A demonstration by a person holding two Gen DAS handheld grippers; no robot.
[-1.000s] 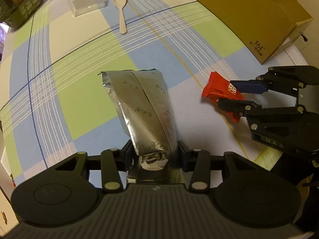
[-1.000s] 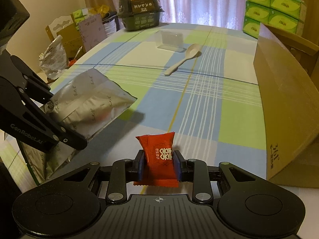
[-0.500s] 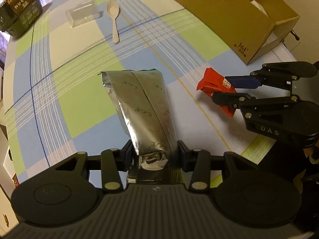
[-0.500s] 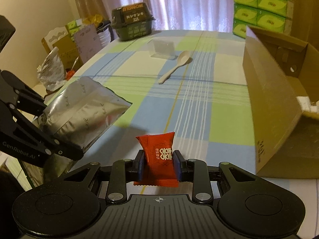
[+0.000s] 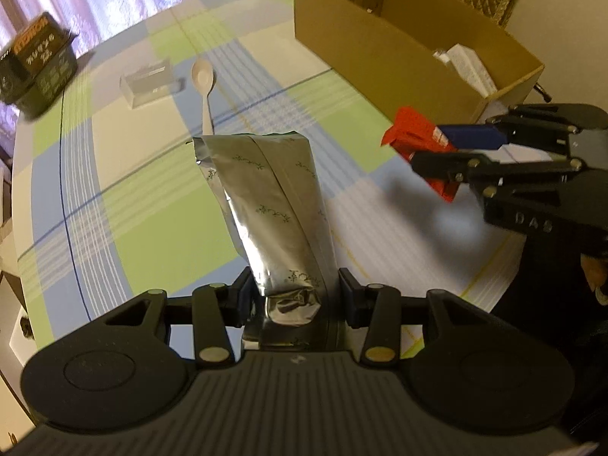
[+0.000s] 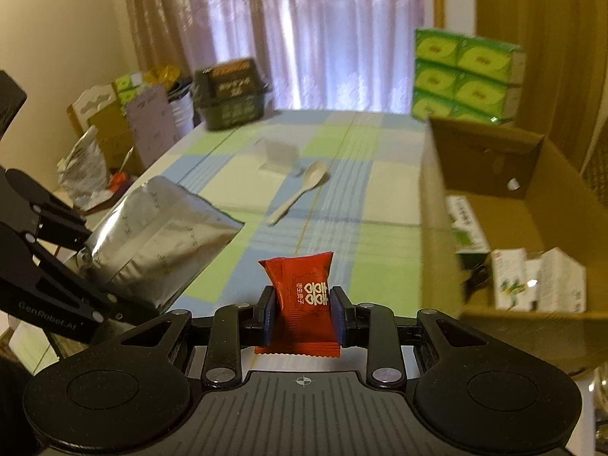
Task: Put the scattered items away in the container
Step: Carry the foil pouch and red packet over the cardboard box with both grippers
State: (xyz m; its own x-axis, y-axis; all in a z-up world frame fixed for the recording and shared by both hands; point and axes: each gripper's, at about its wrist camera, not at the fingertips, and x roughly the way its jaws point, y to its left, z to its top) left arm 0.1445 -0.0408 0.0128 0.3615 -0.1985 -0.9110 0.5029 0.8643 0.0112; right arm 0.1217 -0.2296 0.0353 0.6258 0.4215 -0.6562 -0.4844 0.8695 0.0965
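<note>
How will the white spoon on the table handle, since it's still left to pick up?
The white spoon looks like thin plastic, so probably light and stiff. Its smooth, narrow handle may slip or pivot between tongs. Lying flat on the tablecloth, it leaves little edge to get under.

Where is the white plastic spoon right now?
The white plastic spoon lies on the checked tablecloth mid-table, just beside the clear plastic box, left of the brown cardboard box in the right wrist view.

Open top of cardboard box [image 6: 490, 174] unobstructed, near wall upright between it and bare tablecloth [image 5: 144, 205]
</note>
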